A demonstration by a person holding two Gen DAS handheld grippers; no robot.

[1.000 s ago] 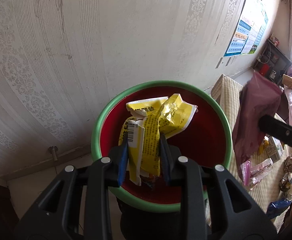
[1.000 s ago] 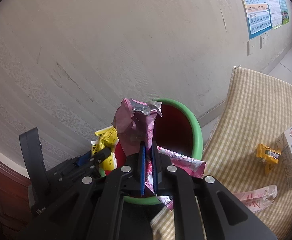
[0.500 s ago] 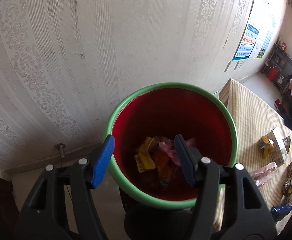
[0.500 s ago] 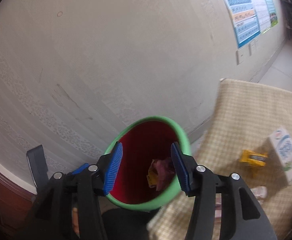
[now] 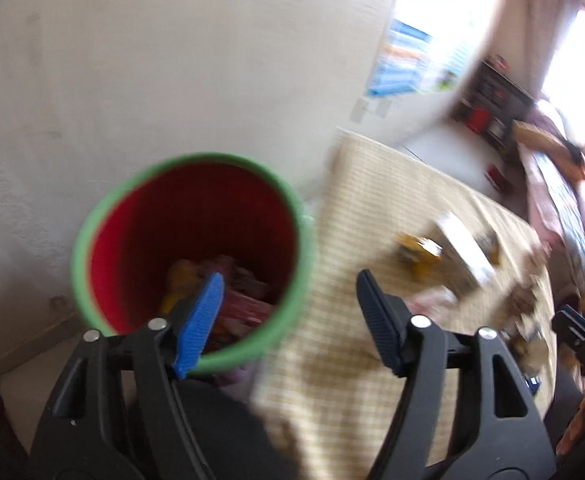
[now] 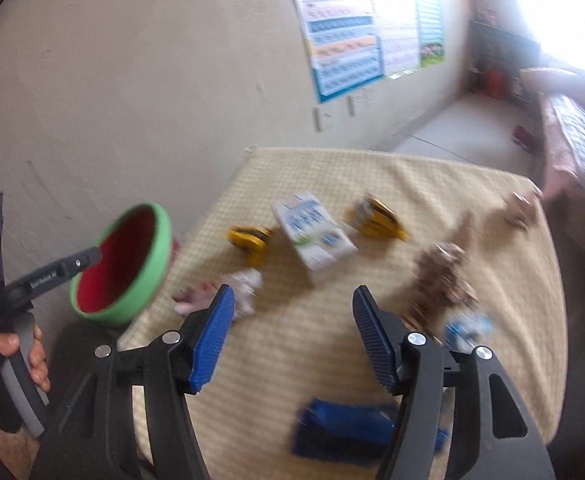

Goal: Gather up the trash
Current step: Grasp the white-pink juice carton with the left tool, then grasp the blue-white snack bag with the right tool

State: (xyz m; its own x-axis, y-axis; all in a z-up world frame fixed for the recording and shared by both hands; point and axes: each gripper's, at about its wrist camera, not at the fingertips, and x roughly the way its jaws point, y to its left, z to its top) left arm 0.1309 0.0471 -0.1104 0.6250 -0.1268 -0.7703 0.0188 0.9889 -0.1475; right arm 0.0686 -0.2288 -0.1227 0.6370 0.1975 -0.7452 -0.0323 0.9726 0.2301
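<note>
Both wrappers now lie in the bin (image 5: 190, 256), dropped since a second ago; left gripper (image 5: 288, 322) and right gripper (image 6: 292, 336) empty, jaws opening, swinging to the worktop (image 6: 312, 340), where carton (image 6: 312, 236) and more trash wait.

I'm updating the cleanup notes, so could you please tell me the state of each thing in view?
Left tongs: jaws opening, nothing between them.
Right tongs: jaws opening, nothing between them.
Red bin: upright, wrappers at the bottom.
Milk carton: lying on its side on the checked cloth.
Blue packet: lying flat on the cloth.
</note>
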